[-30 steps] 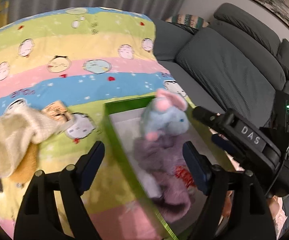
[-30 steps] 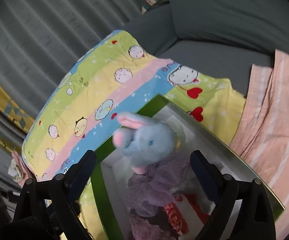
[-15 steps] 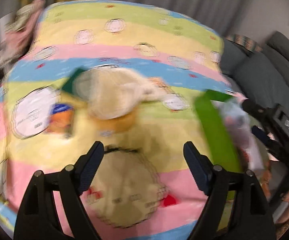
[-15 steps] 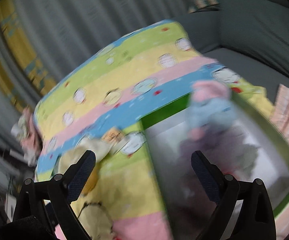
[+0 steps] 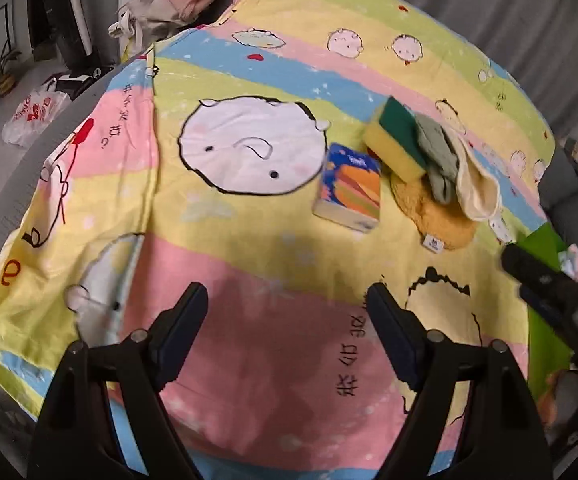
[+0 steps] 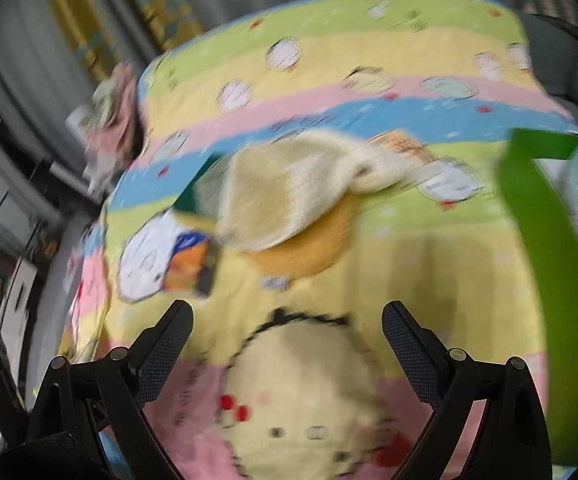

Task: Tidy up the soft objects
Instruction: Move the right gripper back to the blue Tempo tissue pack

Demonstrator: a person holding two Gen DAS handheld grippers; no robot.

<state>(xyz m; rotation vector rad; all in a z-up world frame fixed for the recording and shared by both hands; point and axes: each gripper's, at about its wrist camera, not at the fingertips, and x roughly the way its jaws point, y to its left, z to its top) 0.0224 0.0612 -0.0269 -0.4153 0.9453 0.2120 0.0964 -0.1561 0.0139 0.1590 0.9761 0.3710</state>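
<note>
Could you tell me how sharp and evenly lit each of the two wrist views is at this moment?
Left wrist view: sharp, the tissue pack and sponge crisp, fisheye bending the blanket, corners dark. Right wrist view: motion-blurred, the cream cloth and green bin wall smeared; only the right tool reads sharp.

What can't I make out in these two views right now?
- Green box: left view, contents cut off by the edge and the right tongs.
- Cloth pile: right view, blurred; separate pieces unclear.
- Sponge: left view, far end under the grey cloth.
</note>
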